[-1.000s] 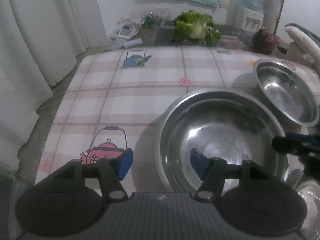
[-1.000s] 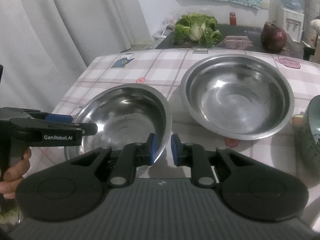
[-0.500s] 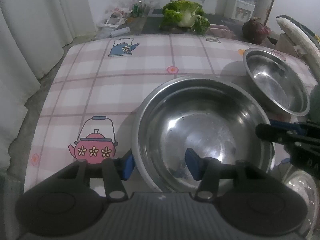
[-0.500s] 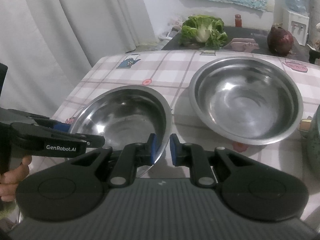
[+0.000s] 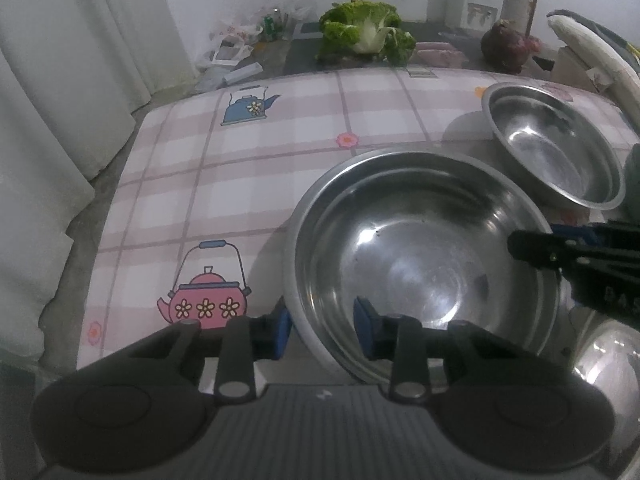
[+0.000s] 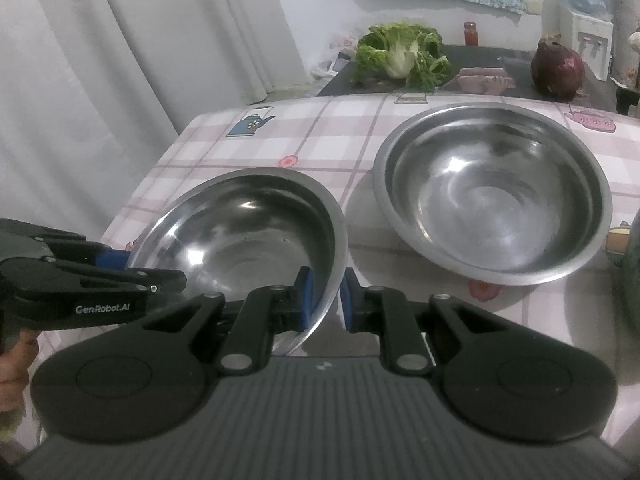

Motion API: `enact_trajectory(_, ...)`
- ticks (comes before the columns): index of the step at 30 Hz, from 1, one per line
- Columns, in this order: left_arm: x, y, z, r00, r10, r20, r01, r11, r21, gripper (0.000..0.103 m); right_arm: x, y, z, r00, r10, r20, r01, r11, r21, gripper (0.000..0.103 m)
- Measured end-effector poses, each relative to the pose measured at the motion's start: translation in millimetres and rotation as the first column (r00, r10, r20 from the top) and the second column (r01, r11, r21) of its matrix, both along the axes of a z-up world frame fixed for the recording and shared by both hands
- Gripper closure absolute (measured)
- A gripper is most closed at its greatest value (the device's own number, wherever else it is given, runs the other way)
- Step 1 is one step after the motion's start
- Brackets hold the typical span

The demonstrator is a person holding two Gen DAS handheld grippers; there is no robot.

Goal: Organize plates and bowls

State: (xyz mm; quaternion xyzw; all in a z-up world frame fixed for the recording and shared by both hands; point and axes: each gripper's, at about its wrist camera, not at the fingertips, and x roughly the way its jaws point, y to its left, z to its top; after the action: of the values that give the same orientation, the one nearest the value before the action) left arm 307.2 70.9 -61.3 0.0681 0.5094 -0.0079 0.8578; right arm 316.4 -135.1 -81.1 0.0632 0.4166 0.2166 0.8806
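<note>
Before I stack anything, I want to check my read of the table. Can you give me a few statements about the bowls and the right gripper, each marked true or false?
1. The right gripper is clamped on the rim of the near bowl. True.
2. The near bowl sits nested inside the far bowl. False: they stand side by side on the checked tablecloth, with a gap between them.
3. The far bowl holds food. False: its steel inside is bare.
4. A leafy cabbage lies on the dark surface beyond the table. True.
</note>
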Motion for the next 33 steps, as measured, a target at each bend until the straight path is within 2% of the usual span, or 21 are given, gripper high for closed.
enact_trajectory(6,1,-4,-4,1.0,-0.006,-0.001,0.006,1.0,0.013,0.069,0,-2,0,1.0,-0.006,-0.005,0.006,1.0,-0.002,0.087)
enact_trajectory(13,4,-8,-8,1.0,-0.024,-0.003,0.024,0.999,0.048,0.068,-8,-1,1,1.0,0.006,0.029,-0.005,0.999,-0.035,0.087)
enact_trajectory(19,6,-6,-13,1.0,-0.01,-0.009,0.01,0.999,0.04,0.066,-13,6,2,0.997,0.03,0.068,-0.025,0.997,-0.069,0.086)
enact_trajectory(33,9,-2,-3,0.999,0.048,-0.005,-0.048,0.999,0.018,0.07,-15,2,12,0.996,0.033,0.078,-0.03,0.999,-0.034,0.086)
